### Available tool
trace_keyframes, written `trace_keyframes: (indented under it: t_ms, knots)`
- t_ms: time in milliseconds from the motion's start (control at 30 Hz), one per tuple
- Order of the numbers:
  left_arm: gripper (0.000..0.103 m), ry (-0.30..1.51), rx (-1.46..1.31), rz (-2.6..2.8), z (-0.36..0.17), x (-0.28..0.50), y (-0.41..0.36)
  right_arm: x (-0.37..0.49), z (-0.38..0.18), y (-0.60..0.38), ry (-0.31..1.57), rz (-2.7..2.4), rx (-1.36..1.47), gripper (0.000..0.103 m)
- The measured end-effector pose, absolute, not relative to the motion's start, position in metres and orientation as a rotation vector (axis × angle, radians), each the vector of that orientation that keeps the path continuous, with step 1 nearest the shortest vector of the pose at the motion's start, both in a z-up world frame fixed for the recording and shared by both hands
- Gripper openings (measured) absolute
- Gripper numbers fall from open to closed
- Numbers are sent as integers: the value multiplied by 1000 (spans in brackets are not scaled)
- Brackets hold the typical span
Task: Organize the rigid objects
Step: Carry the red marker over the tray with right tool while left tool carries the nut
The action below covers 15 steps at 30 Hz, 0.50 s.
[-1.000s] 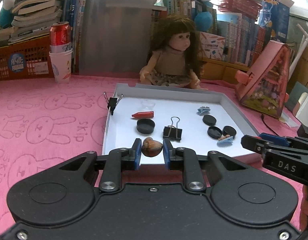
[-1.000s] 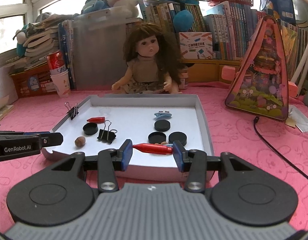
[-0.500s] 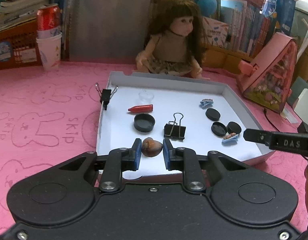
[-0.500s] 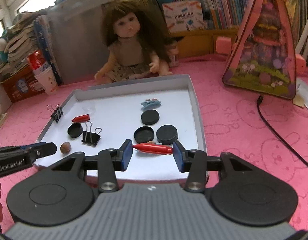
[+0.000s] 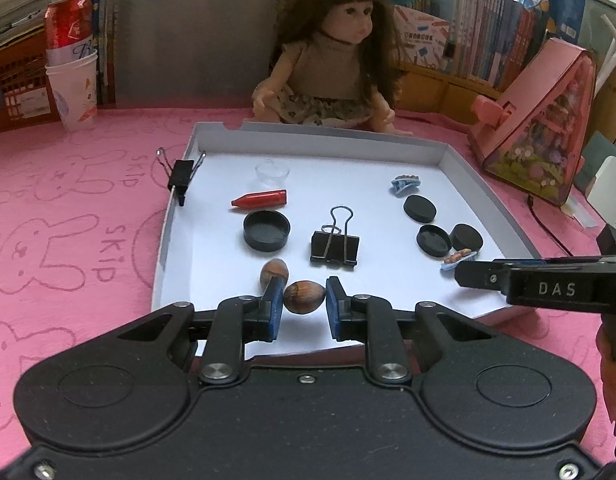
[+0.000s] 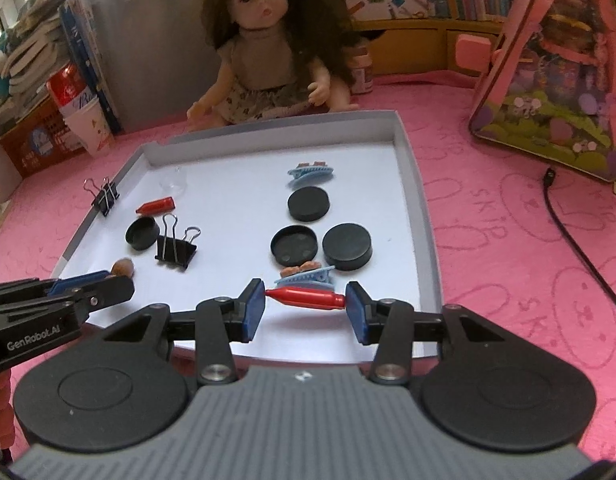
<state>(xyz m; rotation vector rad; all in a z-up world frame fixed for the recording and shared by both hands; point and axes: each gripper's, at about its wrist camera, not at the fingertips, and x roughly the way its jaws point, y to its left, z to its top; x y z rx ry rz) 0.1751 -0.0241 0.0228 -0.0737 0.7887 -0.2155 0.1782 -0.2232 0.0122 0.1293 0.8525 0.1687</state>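
Over the near edge of a white tray (image 5: 176,216) on a pink bunny-print cloth (image 5: 68,208), the left gripper (image 5: 304,307) clamps a brown, glossy hazelnut (image 5: 304,297) between nearly closed blue pads, a second nut (image 5: 274,270) lying in the tray just beyond. The right gripper (image 6: 305,307), jaws partway apart, pinches a red crayon-shaped piece (image 6: 306,297) end to end above the tray's near right part.
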Motion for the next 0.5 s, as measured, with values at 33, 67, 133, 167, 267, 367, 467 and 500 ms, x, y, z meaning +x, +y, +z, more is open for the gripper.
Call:
trace_keyframes:
  t_ms: [33, 67, 133, 167, 267, 367, 467, 500]
  knots:
    - [21, 789, -71, -215, 22, 176, -25, 179, 11, -222, 856, 169, 126, 50]
    - [21, 790, -67, -213, 21, 177, -26, 180, 10, -221, 858, 171, 124, 50]
    - [21, 792, -62, -209, 18, 180, -27, 181, 9, -220, 861, 171, 123, 51]
    - [21, 793, -60, -206, 17, 180, -27, 182, 9, -219, 858, 171, 121, 51]
    - [21, 785, -48, -198, 15, 183, -27, 184, 9, -219, 856, 172, 116, 51]
    - [21, 777, -36, -192, 14, 185, -28, 186, 9, -217, 854, 172, 106, 51]
    - [21, 771, -33, -185, 13, 188, -28, 188, 8, -216, 849, 171, 101, 51]
    - [21, 769, -32, -181, 13, 190, -28, 189, 8, -215, 848, 171, 100, 51]
